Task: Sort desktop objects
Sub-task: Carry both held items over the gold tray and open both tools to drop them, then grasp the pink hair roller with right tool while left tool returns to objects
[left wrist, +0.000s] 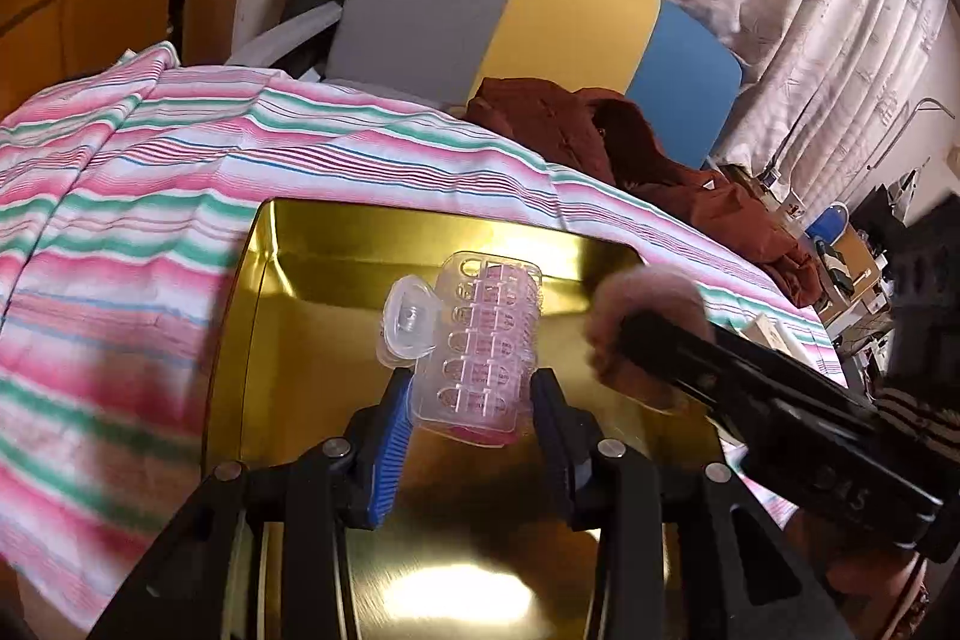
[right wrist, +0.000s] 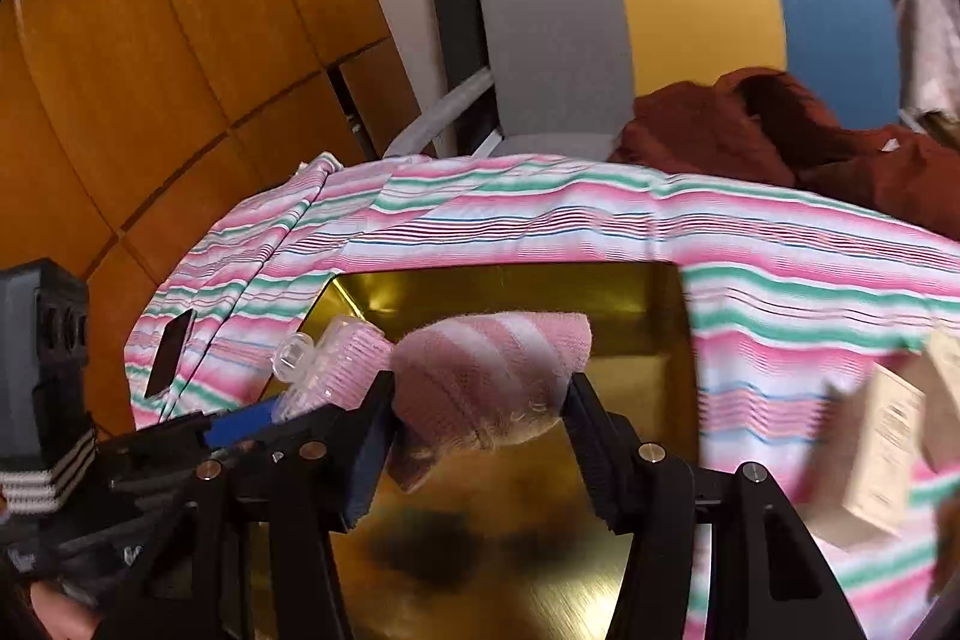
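**Both tongs loaded above the gold tray**

Above the gold tray (left wrist: 288,340), my left tongs (left wrist: 471,400) clamp a clear plastic hair roller (left wrist: 477,340) with a pink core. My right tongs (right wrist: 480,406) grip a rolled pink-and-white striped sock (right wrist: 492,370). Printed text on the cream box (right wrist: 882,454), lying on the striped cloth (right wrist: 540,214), is too blurred to read.

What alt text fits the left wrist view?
The left tool grips a clear plastic hair roller above a shiny gold tray on a pink-and-green striped cloth. The right tool enters from the right, holding something pink and fuzzy.
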Demonstrator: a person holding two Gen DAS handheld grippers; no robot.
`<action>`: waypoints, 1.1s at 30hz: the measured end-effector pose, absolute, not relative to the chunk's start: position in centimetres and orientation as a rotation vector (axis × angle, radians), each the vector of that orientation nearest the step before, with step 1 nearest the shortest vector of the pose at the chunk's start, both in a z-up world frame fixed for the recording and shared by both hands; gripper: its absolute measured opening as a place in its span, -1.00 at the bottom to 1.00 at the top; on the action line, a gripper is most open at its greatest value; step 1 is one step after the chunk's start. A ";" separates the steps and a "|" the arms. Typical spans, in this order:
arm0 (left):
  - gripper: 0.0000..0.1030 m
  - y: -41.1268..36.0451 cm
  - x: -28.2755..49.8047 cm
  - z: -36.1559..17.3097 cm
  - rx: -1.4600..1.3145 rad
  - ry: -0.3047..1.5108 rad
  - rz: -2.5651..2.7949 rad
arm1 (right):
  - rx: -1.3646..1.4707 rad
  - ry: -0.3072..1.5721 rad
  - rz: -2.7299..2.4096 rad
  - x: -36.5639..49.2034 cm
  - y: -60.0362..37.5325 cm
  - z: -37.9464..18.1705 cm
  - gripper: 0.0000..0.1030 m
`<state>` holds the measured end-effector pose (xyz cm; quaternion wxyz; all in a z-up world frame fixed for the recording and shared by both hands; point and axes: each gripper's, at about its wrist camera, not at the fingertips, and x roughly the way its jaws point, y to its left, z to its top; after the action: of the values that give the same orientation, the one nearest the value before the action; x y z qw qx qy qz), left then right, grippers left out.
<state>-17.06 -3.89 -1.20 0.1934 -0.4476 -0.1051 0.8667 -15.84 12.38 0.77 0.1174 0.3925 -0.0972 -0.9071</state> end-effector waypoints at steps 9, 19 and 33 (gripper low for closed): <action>-0.22 -6.8 -20.7 -4.4 -1.363 -0.463 2.375 | 1.222 -0.481 -2.582 -21.4 12.0 -3.3 0.56; -0.22 -6.0 -18.8 -5.5 -1.348 -0.465 2.363 | 1.287 -0.717 -2.531 -20.0 15.0 -5.5 0.66; -0.22 -1.2 -14.6 -4.5 -1.296 -0.382 2.366 | 1.234 -0.687 -2.549 -11.3 16.8 -5.2 0.73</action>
<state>-14.62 -1.21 -4.52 0.2067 -0.4655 -0.1373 0.8496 -11.28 16.80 -5.16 0.1136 0.4208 -0.2344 -0.8690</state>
